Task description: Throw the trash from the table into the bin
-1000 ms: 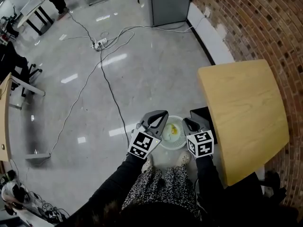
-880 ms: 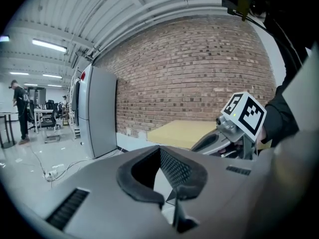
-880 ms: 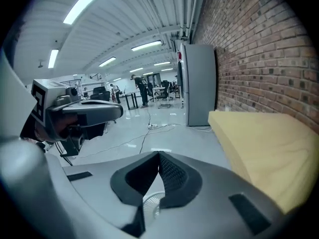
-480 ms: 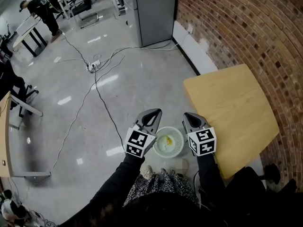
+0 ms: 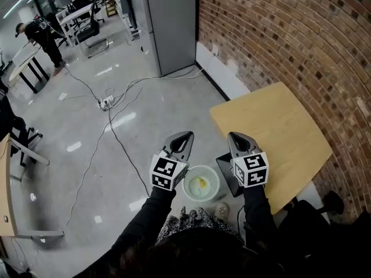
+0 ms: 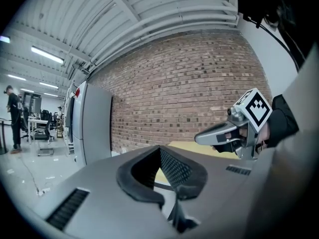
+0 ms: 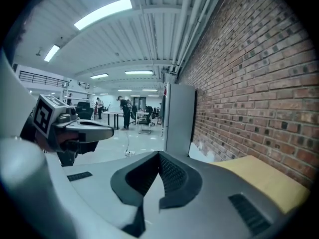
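A white round bin (image 5: 189, 189) stands on the floor below and between my two grippers, with a yellow scrap (image 5: 201, 182) lying inside it. The left gripper (image 5: 184, 136) is held above the bin's left side, shut, with nothing between its pads. Level with it, the right gripper (image 5: 235, 136) hangs near the front corner of the wooden table (image 5: 272, 126), also shut and empty. The tabletop shows bare wood. In the left gripper view the right gripper (image 6: 198, 139) appears before the brick wall; in the right gripper view the left gripper (image 7: 110, 130) appears at the left.
A black box-like thing (image 5: 225, 168) sits on the floor between bin and table. A brick wall (image 5: 278, 33) runs behind the table, with a grey cabinet (image 5: 171, 22) beside it. Cables and a power strip (image 5: 106, 102) lie on the glossy floor. People and desks are far off.
Both grippers have risen from just over the bin and now point more level. The head view has tilted up, showing more wall and cabinet.
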{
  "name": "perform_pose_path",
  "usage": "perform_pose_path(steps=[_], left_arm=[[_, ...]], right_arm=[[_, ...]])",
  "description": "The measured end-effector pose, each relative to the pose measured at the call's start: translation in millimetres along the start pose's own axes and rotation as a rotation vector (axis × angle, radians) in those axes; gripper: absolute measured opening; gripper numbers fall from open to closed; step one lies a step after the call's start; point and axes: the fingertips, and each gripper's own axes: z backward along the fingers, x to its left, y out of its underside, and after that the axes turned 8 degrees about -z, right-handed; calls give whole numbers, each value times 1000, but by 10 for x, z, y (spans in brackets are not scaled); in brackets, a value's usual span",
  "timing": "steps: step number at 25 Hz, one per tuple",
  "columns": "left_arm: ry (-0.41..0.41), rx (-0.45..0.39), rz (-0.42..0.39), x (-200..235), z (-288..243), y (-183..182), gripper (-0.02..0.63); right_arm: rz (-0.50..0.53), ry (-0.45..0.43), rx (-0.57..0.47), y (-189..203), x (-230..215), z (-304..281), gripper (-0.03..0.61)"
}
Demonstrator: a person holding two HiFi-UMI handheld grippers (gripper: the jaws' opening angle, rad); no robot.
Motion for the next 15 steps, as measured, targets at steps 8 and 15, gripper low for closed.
perform_pose_path(steps=[8,15], left_arm=[[26,-33,-28,-119,-99,-288,6],[27,-32,-34,-167,-91,-305,6]], right_arm=[[-24,80,-78,-262,-260,294,11],[-29,106,-100,-310,-343,401,9]])
